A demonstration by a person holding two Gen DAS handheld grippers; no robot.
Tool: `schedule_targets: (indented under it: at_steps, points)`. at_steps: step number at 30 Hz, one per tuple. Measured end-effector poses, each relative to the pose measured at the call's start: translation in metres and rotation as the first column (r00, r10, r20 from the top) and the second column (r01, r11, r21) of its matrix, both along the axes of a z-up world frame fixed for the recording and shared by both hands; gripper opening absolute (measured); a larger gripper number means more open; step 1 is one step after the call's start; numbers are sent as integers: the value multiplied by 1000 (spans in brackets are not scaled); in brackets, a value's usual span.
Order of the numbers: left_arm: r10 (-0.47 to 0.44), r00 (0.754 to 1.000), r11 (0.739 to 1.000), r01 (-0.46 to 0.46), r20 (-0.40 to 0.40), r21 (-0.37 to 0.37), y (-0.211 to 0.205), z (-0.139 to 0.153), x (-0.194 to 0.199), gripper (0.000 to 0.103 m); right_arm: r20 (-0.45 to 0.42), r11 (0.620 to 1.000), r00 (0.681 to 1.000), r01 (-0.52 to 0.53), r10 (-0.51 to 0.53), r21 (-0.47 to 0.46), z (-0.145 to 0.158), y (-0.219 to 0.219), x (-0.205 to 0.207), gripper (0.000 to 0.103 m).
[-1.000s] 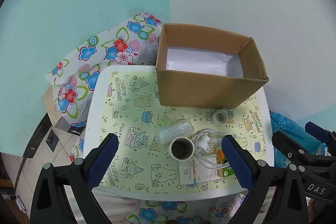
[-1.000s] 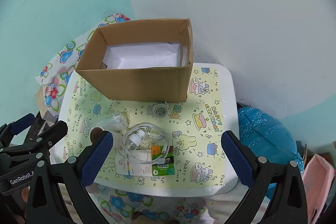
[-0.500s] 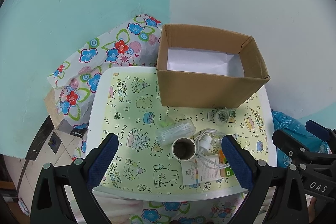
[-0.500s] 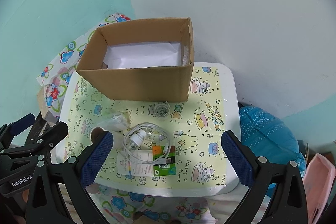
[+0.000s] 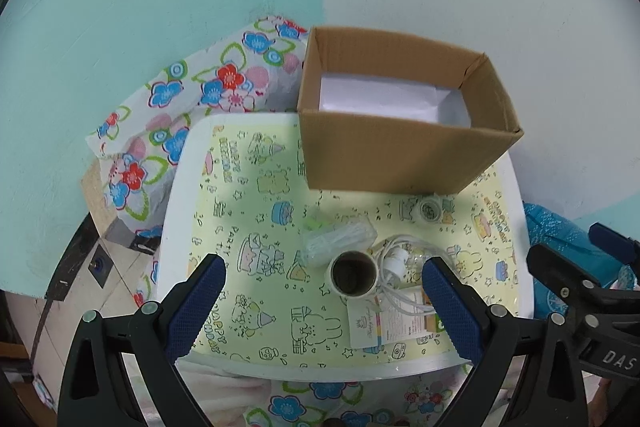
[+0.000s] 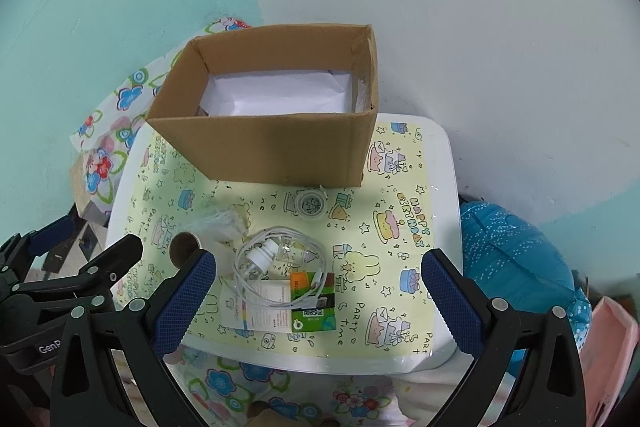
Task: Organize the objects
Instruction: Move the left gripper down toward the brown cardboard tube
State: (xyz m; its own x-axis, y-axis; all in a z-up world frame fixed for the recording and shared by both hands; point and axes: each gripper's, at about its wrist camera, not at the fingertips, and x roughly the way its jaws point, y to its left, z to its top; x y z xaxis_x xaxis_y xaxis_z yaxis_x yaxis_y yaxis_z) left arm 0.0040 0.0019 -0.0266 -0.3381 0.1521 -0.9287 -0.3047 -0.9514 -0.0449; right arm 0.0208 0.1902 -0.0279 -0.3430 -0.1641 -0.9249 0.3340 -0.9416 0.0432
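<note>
An open cardboard box [image 5: 400,155] [image 6: 276,147] lined with white paper stands at the back of a small white table [image 5: 176,187] [image 6: 448,163]. In front of it lie a tape roll with a brown core [image 5: 354,273] [image 6: 183,247], a clear plastic packet [image 5: 340,239] [image 6: 218,223], a coiled white cable with a plug [image 5: 394,261] [image 6: 276,255], a small clear tape roll [image 5: 430,207] [image 6: 311,205] and a white and green card [image 5: 392,323] [image 6: 288,307]. My left gripper [image 5: 324,307] is open above the table's front edge, holding nothing. My right gripper [image 6: 320,307] is open and holds nothing either.
A floral cloth [image 5: 180,107] [image 6: 108,147] hangs to the table's left and under its front. A blue bag [image 5: 560,239] [image 6: 516,259] sits to the right, with a pink object [image 6: 608,355] beside it. Teal and white walls rise close behind the box.
Both views have drifted slightly, as if the grippers moved a little back and up. Nothing on the table has moved and both grippers stay open.
</note>
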Motion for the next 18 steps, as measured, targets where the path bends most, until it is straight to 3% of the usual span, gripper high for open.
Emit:
schedule_targets:
  at_steps: [7,13,18]
  points:
    - [-10,1000,999,11,-21,32,-5,-13,6,99,-35,1000,999,-15,16,26,-14,-2,9,103]
    - [-64,998,998,64,1,22,-4,-37,9,100,-7,1000,1000,-13,13,-22,-35,4,9,103]
    - [-72,997,996,71,13,54,-3,-55,8,100,14,1000,1000,-19,19,11,-58,8,7,103]
